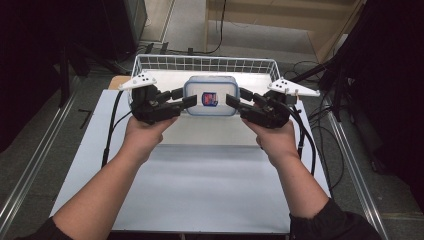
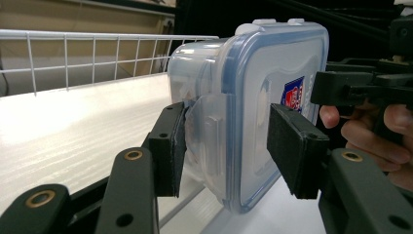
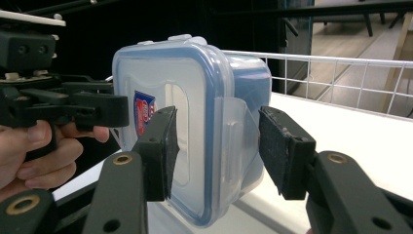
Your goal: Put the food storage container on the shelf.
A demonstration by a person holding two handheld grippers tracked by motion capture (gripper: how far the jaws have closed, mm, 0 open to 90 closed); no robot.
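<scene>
Seemingly midway, a lidded box (image 1: 210, 96) is being straddled at the basket's (image 1: 150, 62) near rim by both grippers, left (image 1: 183, 98) and right (image 1: 234, 99), jaws parted around its side latches, unclamped.

This looks like a recording lab or a test studio, not a home. A plain white rectangular counter (image 1: 200, 200) stands alone on a grey floor, with dark black curtains (image 1: 30, 60) on both sides and metal rails (image 1: 355, 175) running along the floor beside it. Loose black cables (image 1: 320, 120) lie on the floor near the counter, black stand legs (image 1: 70, 65) rise at the left, and light wooden panels (image 1: 280, 15) close the far end of the room.
</scene>
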